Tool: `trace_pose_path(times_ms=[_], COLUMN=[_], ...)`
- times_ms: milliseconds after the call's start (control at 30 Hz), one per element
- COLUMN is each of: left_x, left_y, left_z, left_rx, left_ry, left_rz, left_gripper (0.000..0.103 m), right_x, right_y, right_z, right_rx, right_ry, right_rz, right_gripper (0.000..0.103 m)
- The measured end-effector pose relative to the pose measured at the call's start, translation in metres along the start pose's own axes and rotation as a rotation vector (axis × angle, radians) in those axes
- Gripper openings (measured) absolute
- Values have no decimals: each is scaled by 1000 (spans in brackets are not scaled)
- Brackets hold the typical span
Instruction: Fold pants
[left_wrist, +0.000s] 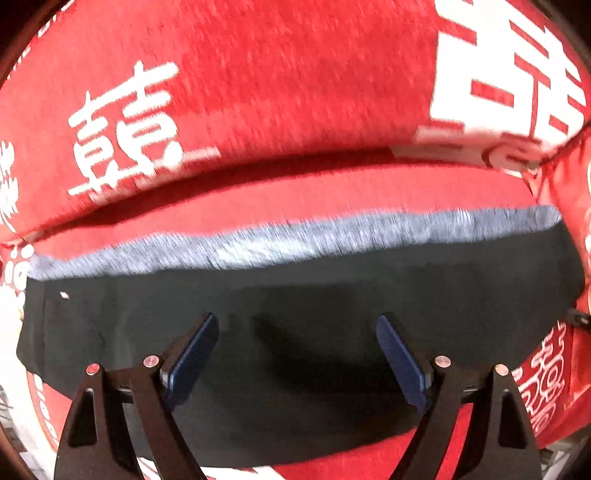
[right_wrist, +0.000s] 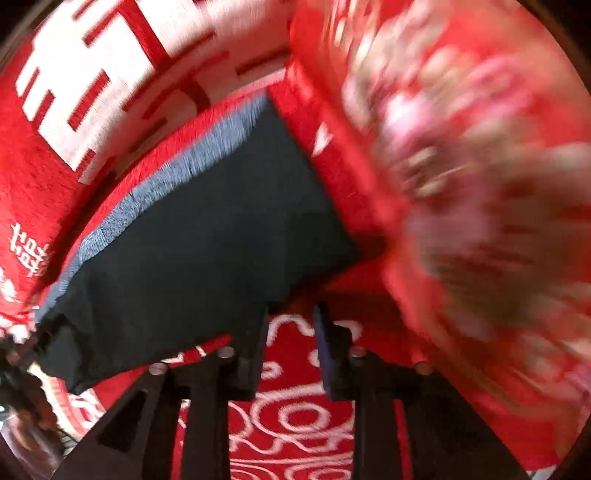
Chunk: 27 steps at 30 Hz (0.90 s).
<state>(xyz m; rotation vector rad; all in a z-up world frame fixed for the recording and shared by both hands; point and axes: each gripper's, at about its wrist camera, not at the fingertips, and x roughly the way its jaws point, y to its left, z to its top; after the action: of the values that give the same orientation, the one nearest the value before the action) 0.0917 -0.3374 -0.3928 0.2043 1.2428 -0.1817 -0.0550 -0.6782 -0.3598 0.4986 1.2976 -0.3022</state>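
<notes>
Pants (left_wrist: 295, 295) flat on red cloth (left_wrist: 258, 74); L gripper (left_wrist: 297, 332) spread above, R gripper (right_wrist: 291, 321) narrow gap, nothing pinched, both pointing steeply down.

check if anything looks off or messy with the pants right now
Nothing stands out. The dark folded pants lie flat on the red patterned bedspread, their grey heathered waistband running fairly straight along the far edge. Both views are motion-blurred, so small wrinkles cannot be judged.

Left gripper (left_wrist: 297, 319), lower centre of its frame: two black openwork arms with triangular cut-outs, silver round rivets at the joints, flat dark blue finger pads (left_wrist: 190, 360). Right gripper (right_wrist: 290, 314), lower centre: same black arms, silver rivets, blue pads.
</notes>
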Motion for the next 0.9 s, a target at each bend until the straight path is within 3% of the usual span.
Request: trace_pose_path(times_ms=[67,167,233,267,333,367,433,500,633,800,900], left_x=[6,25,41,46,47,47,43,37,19,1,6], left_y=[0,-6,-9,-7,10,18,39,66,120,191,226], left_z=[7,14,14,12,2,-4,-18,-33,-58,-82,-83], left_rx=[4,16,29,27,-7,-10,-13,-51,-135,-187,-184], left_ry=[6,29,44,59,55,55,53,75,114,116,117], left_rz=[12,51,119,141,108,109,130,135,194,218,228], left_gripper=[88,88,88,88,90,90,98,98,98,98,98], right_x=[-18,-2,20,32,55,46,39,26,3,15,41], right_y=[19,61,73,76,74,66,64,60,87,199,268], right_z=[4,18,26,30,21,17,10,0,-31,-98,-137], right_rx=[-62,-194,-212,-228,-272,-284,-290,-242,-169,-174,-163], right_ry=[-60,-31,-15,-10,32,-14,-2,33,102,257,328], right_rz=[38,62,60,37,-23,-7,-28,-30,205,531,625], right_gripper=[28,29,41,43,44,44,44,44,45,45,45])
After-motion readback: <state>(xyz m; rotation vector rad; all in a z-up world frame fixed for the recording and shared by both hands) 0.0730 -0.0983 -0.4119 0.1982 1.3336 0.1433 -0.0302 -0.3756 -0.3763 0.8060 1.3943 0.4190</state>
